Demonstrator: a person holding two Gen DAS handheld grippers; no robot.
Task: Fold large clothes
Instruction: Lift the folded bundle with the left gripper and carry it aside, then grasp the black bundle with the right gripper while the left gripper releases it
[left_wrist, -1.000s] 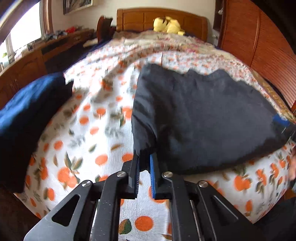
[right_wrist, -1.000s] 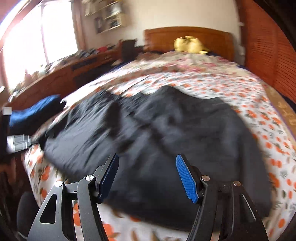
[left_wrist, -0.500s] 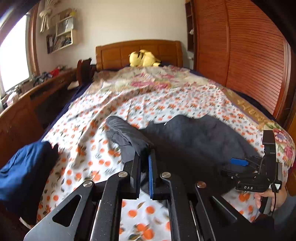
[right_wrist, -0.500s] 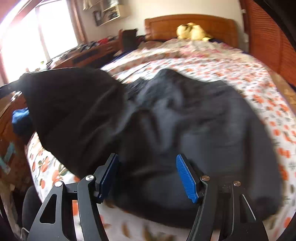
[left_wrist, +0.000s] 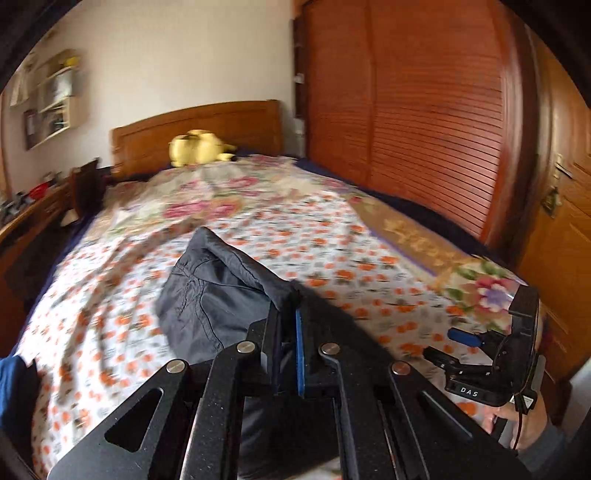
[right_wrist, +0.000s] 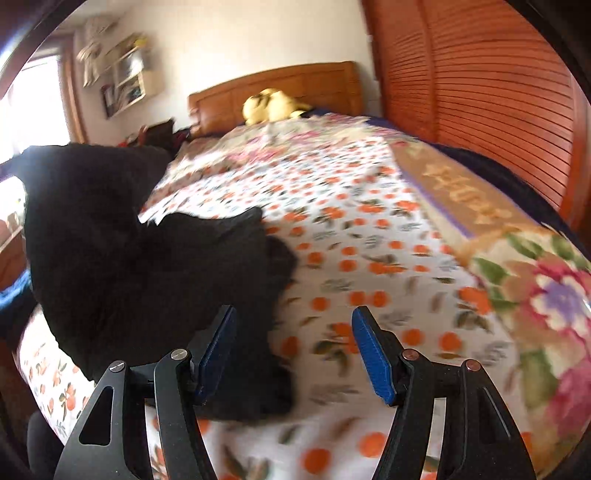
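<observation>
A dark grey garment (left_wrist: 207, 295) lies bunched on the bed's orange-print sheet (left_wrist: 332, 251). My left gripper (left_wrist: 290, 314) is shut on a fold of its edge and holds that part lifted off the sheet. In the right wrist view the same garment (right_wrist: 129, 258) hangs as a black mass at the left, draped down onto the bed. My right gripper (right_wrist: 295, 332) stands open above the sheet just right of the cloth, with nothing between its blue pads. It also shows in the left wrist view as the right gripper (left_wrist: 452, 347), held by a hand at the bed's right corner.
A slatted wooden wardrobe (left_wrist: 424, 129) runs along the right side of the bed. A yellow plush toy (left_wrist: 195, 149) rests by the headboard (left_wrist: 199, 125). A blue cloth (left_wrist: 11, 387) sits at the left edge, near a wooden desk (left_wrist: 22, 221).
My left gripper has risen and swung right, pulling the garment's edge up so the flat cloth now bunches. My right gripper has slid right, off the garment, over bare sheet.
</observation>
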